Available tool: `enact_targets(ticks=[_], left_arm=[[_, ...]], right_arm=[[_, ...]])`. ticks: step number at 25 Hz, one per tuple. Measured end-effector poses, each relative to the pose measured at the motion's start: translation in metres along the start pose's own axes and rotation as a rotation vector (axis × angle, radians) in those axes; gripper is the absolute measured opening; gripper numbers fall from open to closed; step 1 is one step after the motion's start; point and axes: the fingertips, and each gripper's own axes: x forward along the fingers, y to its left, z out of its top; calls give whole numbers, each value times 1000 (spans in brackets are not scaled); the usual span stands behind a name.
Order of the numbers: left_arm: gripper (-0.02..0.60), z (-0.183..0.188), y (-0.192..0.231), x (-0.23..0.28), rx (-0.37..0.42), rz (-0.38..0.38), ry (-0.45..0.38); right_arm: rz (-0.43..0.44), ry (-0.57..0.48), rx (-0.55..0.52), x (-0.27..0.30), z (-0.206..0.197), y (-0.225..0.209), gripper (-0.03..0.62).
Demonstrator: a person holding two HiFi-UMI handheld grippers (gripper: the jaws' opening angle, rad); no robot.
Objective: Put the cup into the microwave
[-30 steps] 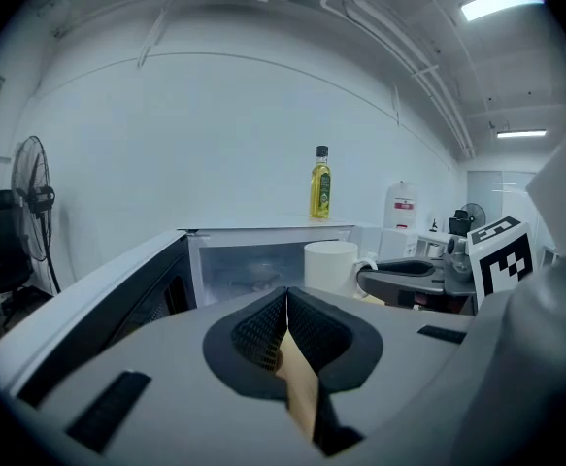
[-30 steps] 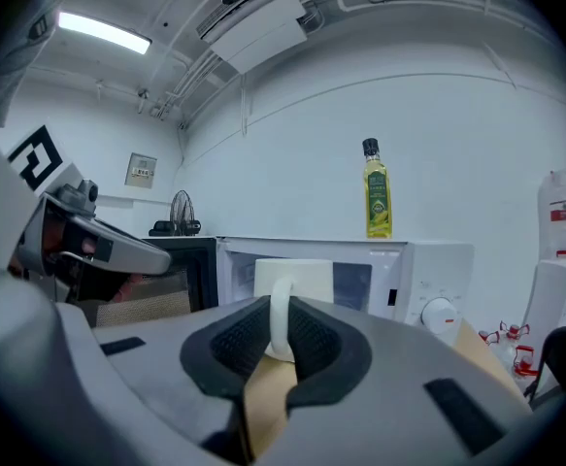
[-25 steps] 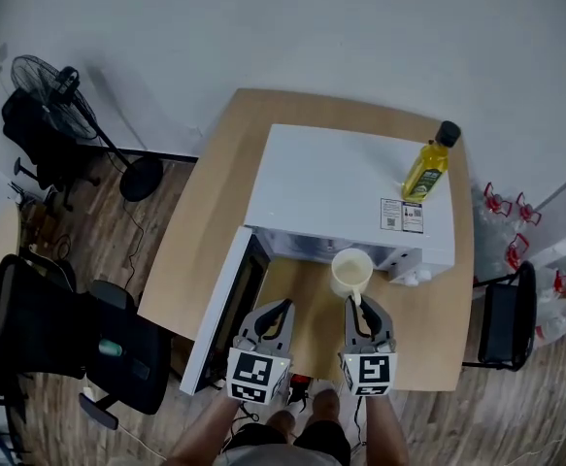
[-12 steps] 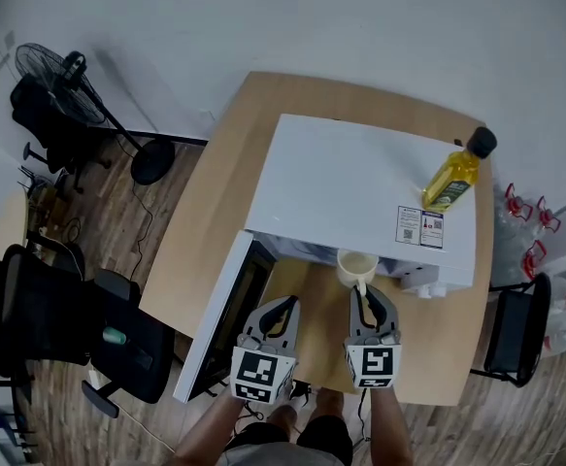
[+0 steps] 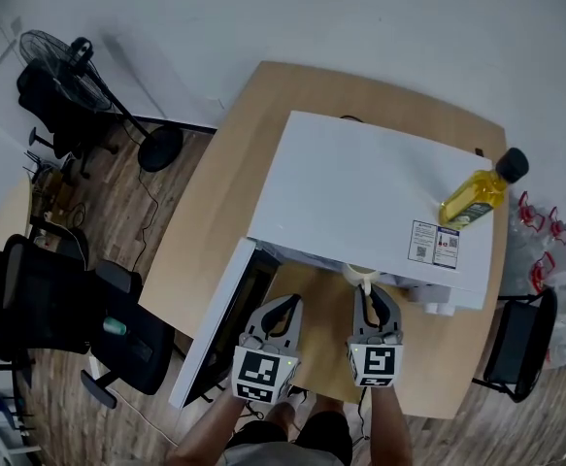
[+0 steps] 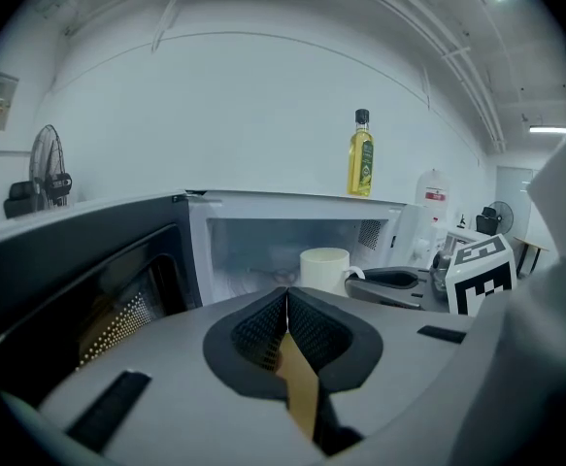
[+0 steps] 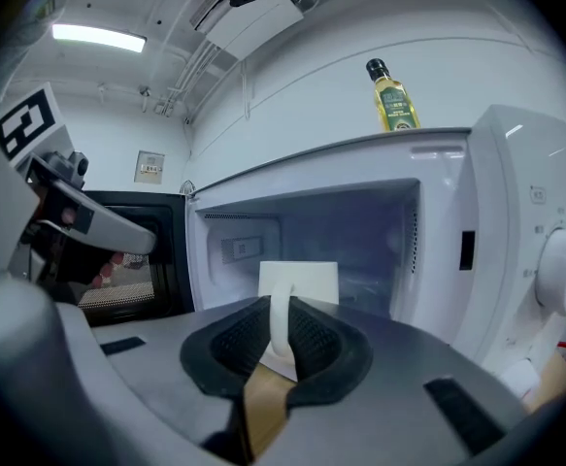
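A white microwave (image 5: 360, 192) stands on the wooden table (image 5: 205, 221) with its door (image 5: 219, 323) swung open to the left. My right gripper (image 5: 366, 297) is shut on the handle of a cream cup (image 5: 360, 277), which hangs at the mouth of the cavity, half hidden under the oven's front edge. In the right gripper view the cup (image 7: 299, 284) stands upright before the lit cavity (image 7: 360, 231), its handle pinched by the right gripper (image 7: 280, 333). My left gripper (image 5: 284, 309) hovers beside it, shut and empty (image 6: 285, 323). The left gripper view shows the cup (image 6: 324, 268) from the side.
A yellow oil bottle (image 5: 477, 197) stands on the microwave's top at the right. The control knobs (image 7: 559, 270) flank the cavity on the right. A fan (image 5: 59, 66) and a black office chair (image 5: 59, 318) stand on the floor at the left, with water jugs (image 5: 535, 250) at the right.
Both grippers have moved forward and down towards the oven. The cup has gone from in front of the microwave to its mouth, partly under the top edge.
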Motion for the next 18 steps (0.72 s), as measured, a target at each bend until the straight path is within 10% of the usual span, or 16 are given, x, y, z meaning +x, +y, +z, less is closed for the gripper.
enact_targets(ticks=[18], left_arm=[[25, 4, 7, 32, -25, 4, 18]], right_arm=[[4, 30, 1, 41, -9, -13, 52]])
